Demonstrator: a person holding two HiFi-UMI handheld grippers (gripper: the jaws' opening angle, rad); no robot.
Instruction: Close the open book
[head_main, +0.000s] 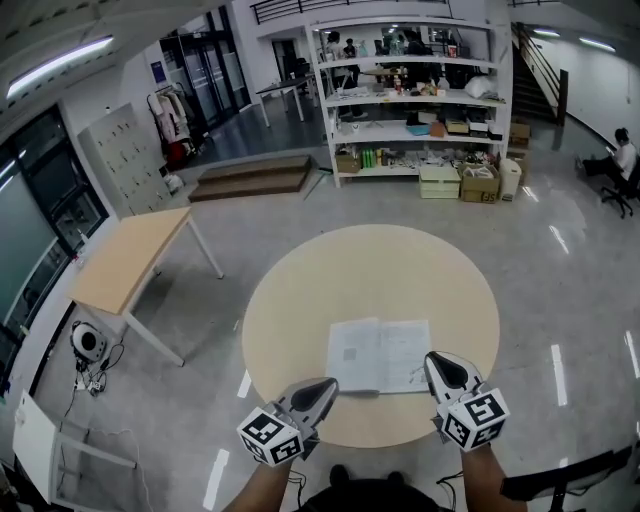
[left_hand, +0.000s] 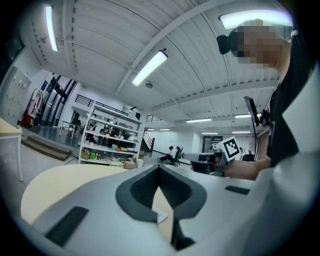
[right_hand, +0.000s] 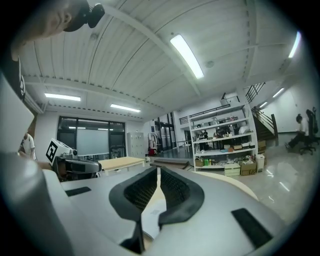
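Book: the open book (head_main: 380, 355) lies flat, pages up, on the near half of the round table (head_main: 320, 290), set a little back from the edge closest to me.
Left tongs: I see the left gripper (head_main: 325, 385) low at the near rim, to the left of the book's near corner. In its own view the left gripper (left_hand: 159, 172) has its jaws closed tip to tip with nothing caught. A white corner of the book (left_hand: 161, 216) peeks through the gap below the tips.
Right tongs: the right gripper (head_main: 437, 360) is by the book's right edge, its nose just over the near right corner. I can't tell whether it touches. In its own view the right gripper (right_hand: 158, 172) is closed too, empty, with a page (right_hand: 150, 217) showing below the tips.
Between tongs and book: only bare tabletop, and the book sits between the two noses.
Left of me: a rectangular table (head_main: 130, 255) stands well apart from the round one, with a small device and cables (head_main: 88, 342) on the floor beside it.
Ahead: a low wooden platform (head_main: 250, 175) and a stocked shelving unit (head_main: 410, 100), with cardboard boxes (head_main: 480, 185) at its foot.
Far left: grey lockers (head_main: 125, 160) and a clothes rack (head_main: 172, 115).
Far right: a staircase (head_main: 535, 60) and a person seated on a chair (head_main: 622, 160).
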